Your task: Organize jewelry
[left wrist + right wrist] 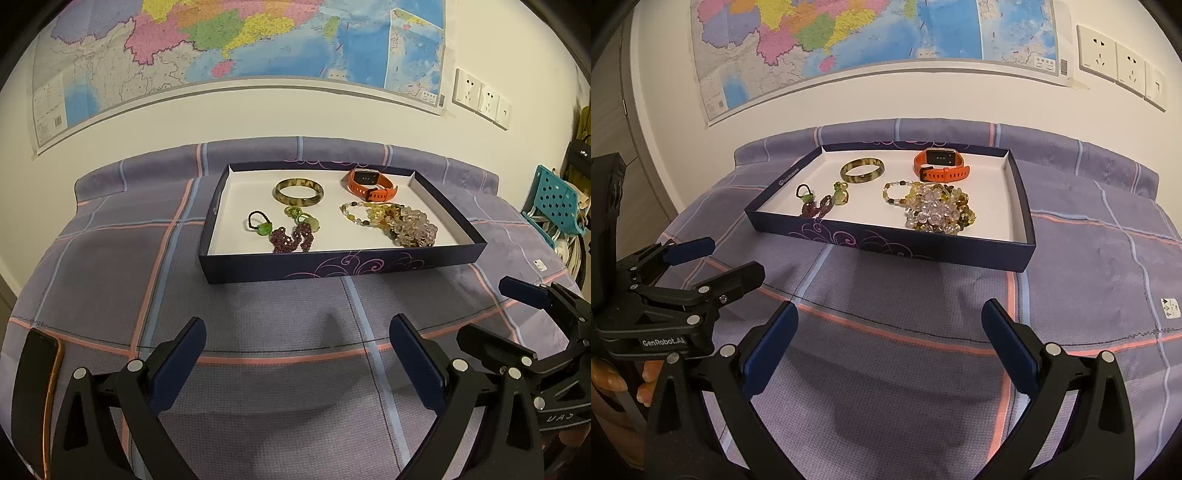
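Observation:
A dark blue box lid (343,267) (894,245) with a white inside lies on the purple checked cloth. In it are a green-brown bangle (298,191) (862,170), an orange smartwatch (371,183) (941,165), a heap of pale bead bracelets (402,221) (938,210), a purple bead string with green stones (291,234) (822,203) and a small black loop (258,221). My left gripper (297,332) and right gripper (890,317) are both open and empty, low over the cloth in front of the box.
A phone (37,398) lies at the cloth's left near edge. A teal perforated chair (557,201) stands at the right. A map (236,44) and wall sockets (480,98) are on the wall behind. A small label (1170,308) sits on the cloth.

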